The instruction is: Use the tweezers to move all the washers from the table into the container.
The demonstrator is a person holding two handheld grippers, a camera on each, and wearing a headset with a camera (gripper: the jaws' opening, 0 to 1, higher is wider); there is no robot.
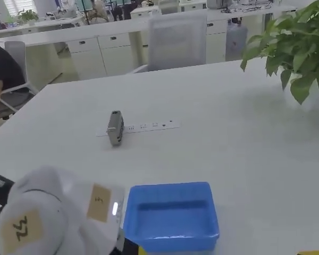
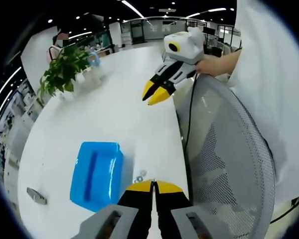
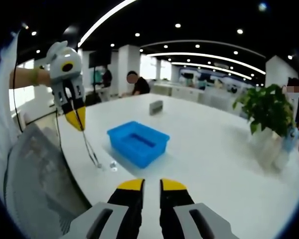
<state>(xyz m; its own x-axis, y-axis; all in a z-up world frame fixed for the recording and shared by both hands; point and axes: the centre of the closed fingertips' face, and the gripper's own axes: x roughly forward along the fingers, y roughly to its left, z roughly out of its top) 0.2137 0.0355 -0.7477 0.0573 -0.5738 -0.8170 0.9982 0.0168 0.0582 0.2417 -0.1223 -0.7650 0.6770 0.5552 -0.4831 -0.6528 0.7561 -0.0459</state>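
Left gripper (image 2: 152, 188): jaws pressing together, yellow tips meeting at a thin seam. In the right gripper view it is hanging tip-down above the near table edge, clamping thin tweezers (image 3: 91, 149) that are pointing down at the tabletop. In the head view its blurred white body is sitting low at the left, beside the container.

Washers (image 2: 139, 177): a small cluster lying on the table (image 2: 114, 114), between the container and the table edge and just ahead of the left jaw tips. The lower end of the tweezers is sitting near them; whether it is touching them cannot be told.

Container (image 2: 97, 174): a blue open-topped tray, resting flat on the table just beside the washers.

Right gripper (image 3: 152, 185): jaws standing slightly apart with a narrow dark gap between them, gripping nothing. In the left gripper view a hand (image 2: 209, 64) is holding it above the table, farther along the edge and well apart from the container, tips pointing down at the tabletop.

Chair (image 2: 229, 164): a grey mesh back, standing just beside the table edge.

Power strip (image 1: 149, 126): lying flat mid-table beyond the container, with a grey block (image 1: 115, 127) sitting on its left end.

Plant (image 1: 300, 48): green leaves hanging over the far right of the table.
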